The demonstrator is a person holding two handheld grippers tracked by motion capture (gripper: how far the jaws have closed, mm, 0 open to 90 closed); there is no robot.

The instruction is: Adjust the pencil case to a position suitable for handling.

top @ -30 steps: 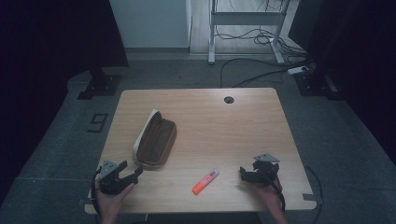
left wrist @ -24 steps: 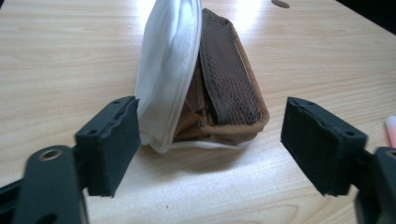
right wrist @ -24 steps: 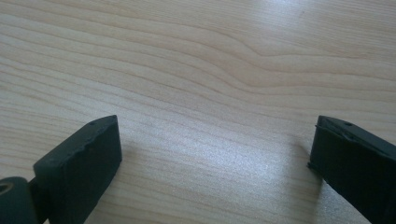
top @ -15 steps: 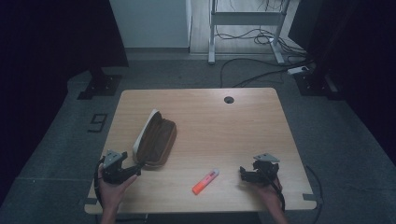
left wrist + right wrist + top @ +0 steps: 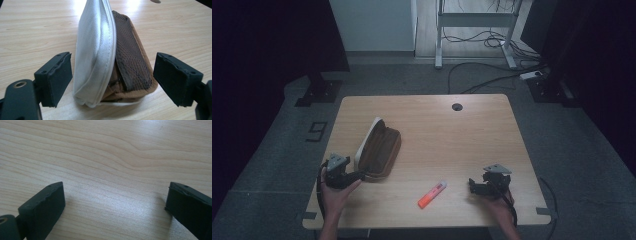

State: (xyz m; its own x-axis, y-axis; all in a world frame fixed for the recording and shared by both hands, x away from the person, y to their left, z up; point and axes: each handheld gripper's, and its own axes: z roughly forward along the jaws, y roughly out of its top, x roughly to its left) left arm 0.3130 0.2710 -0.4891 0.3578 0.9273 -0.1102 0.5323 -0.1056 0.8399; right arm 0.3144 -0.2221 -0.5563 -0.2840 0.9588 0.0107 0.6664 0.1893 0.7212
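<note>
A brown pencil case (image 5: 378,149) with a white lining lies on the left half of the wooden table (image 5: 452,130); in the left gripper view the pencil case (image 5: 112,55) stands between my jaws, its near end unzipped. My left gripper (image 5: 358,175) is open around that near end, apart from the fabric (image 5: 113,82). An orange marker (image 5: 432,194) with a white cap lies near the front edge. My right gripper (image 5: 472,185) is open, low over bare wood (image 5: 112,205) at the front right, right of the marker.
A round cable hole (image 5: 457,106) sits near the table's far edge. Beyond the table are a desk frame (image 5: 472,35), cables (image 5: 482,80) on the grey floor, and dark partitions at both sides.
My left gripper has moved forward and up to the pencil case's near end, which now stands between its jaws. The right gripper has stayed in place.
</note>
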